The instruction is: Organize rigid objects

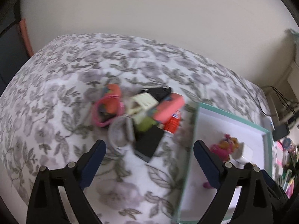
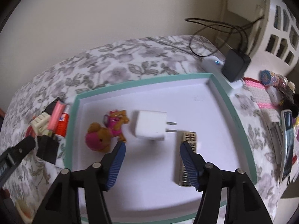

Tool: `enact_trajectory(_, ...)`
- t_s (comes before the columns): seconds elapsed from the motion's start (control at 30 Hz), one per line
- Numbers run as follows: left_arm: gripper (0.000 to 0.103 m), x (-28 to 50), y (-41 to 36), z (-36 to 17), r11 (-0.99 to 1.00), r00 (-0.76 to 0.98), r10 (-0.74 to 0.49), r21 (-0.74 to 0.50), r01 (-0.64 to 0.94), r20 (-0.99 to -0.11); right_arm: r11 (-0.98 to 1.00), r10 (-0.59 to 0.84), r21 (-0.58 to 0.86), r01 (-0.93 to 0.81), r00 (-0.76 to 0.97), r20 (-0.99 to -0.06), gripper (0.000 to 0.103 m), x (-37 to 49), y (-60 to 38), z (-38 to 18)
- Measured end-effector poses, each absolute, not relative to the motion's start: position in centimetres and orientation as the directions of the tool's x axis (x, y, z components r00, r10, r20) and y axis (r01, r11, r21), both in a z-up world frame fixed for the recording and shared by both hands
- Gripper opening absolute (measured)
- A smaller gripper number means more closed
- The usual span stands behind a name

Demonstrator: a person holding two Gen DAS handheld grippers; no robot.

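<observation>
Clutter waits in a pile (image 1: 138,115) on the floral bedspread (image 1: 56,93), ahead of my left gripper (image 1: 149,158), jaws released and empty. I judge the black box (image 1: 149,141) light, stiff, best pinched across its flat sides. My right gripper (image 2: 151,164) hangs unclenched over the tray (image 2: 241,127), charger (image 2: 151,125) just beyond its tips

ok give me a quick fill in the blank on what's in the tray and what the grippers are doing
1. The white charger lies inside the ____-rimmed tray.
2. The toy dog lies to the ____ of the charger in the right wrist view.
3. The right gripper stands ____ above the tray, holding nothing.
4. The pile of objects lies ____ the tray, on the floral cloth.

Missing words: teal; left; open; outside
</observation>
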State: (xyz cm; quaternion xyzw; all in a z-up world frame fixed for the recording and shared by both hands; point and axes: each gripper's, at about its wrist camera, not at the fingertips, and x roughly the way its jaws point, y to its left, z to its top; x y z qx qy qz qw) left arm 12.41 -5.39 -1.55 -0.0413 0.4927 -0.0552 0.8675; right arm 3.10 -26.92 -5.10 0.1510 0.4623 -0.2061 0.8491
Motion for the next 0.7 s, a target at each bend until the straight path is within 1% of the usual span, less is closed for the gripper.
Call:
enact_trajectory(0.1,0.096,13.0,-3.5,-1.8,0.991,0.51,-0.106,-0.13,-0.01,-0.854,0.887,-0.197,0.066,0.457,0.504,-0.841,0.075,3.4,-26.0,-4.9)
enact_trajectory(0.3,0.096,13.8,0.2,-2.2,0.981,0.507,-0.067,-0.149,-0.122,-0.859,0.909,-0.159,0.09,0.406,0.539,-0.827,0.082,3.9,-24.3,-4.3)
enact_trajectory(0.53,0.096,14.1,3.0,-1.9,0.97,0.526,-0.02,-0.145,-0.197,-0.85,0.933,-0.124,0.104,0.344,0.58,-0.805,0.086,4.4,-22.1,-3.4)
enact_trajectory(0.6,0.096,14.2,3.6,-1.7,0.966,0.531,-0.02,-0.154,-0.21,-0.847,0.942,-0.116,0.099,0.322,0.587,-0.801,0.088,4.6,-21.3,-3.2)
enact_trajectory(0.7,0.096,14.4,4.3,-1.3,0.955,0.542,-0.029,-0.183,-0.232,-0.84,0.951,-0.099,0.099,0.293,0.592,-0.8,0.089,5.1,-20.2,-3.0)
